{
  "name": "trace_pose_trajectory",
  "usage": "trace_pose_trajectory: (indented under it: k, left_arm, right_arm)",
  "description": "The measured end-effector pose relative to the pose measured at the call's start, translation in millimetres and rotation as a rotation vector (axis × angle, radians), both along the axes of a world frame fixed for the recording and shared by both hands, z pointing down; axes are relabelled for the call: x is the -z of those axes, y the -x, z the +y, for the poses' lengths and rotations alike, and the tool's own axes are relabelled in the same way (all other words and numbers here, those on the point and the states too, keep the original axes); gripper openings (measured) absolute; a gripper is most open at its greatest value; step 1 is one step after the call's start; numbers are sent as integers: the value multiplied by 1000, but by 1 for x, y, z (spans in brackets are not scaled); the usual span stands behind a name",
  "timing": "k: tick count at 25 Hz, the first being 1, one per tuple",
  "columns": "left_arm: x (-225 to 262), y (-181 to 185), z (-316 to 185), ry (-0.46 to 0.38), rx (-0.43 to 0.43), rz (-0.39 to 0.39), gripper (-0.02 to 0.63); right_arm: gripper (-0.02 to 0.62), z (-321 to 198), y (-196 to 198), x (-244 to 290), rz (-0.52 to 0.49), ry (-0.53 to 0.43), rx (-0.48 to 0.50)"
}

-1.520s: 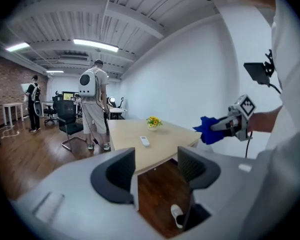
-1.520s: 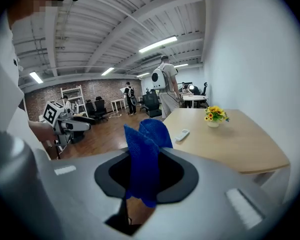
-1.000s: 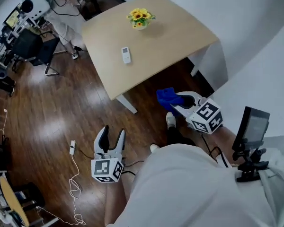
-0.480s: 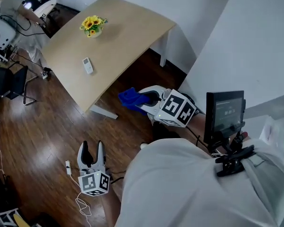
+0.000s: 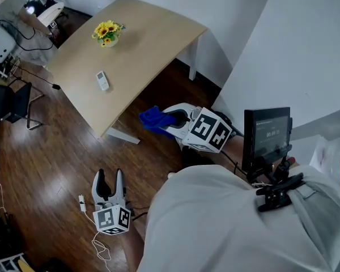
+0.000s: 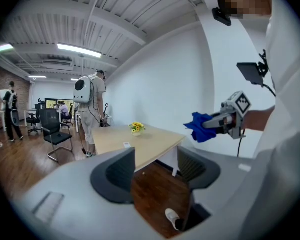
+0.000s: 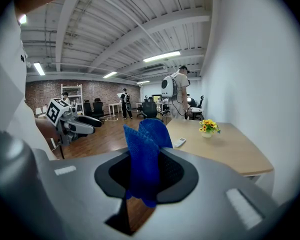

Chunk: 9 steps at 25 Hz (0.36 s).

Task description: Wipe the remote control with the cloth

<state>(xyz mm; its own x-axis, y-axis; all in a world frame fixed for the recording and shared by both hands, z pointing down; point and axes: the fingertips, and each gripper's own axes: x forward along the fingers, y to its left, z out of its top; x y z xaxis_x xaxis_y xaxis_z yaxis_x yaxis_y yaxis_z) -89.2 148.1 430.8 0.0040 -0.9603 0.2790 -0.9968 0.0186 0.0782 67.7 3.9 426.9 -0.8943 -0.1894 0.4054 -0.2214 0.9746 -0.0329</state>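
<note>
Right gripper (image 5: 165,119) jaws clench the cloth (image 5: 152,118) — the remote control (image 5: 102,80) lies well ahead-left on the bench (image 5: 153,38), nearer it; left gripper (image 5: 109,179) jaws gape, empty.

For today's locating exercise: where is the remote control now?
At the head view's upper left, the remote control lies on the wooden table, near its left edge, below the yellow flowers.

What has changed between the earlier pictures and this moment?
Mainly the head view swung: the table, remote control and flowers now lie further left in it. Nothing was taken or released. The right gripper still clamps the blue cloth; the left gripper stays empty, fingers apart.
</note>
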Motion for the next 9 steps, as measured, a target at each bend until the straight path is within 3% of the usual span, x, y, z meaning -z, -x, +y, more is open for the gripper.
trace_pose_trajectory:
  k: [9]
  left_arm:
    - [4,3,2,21,27,-4,285]
  right_arm:
    - [84,1,1,-4,9,0,9]
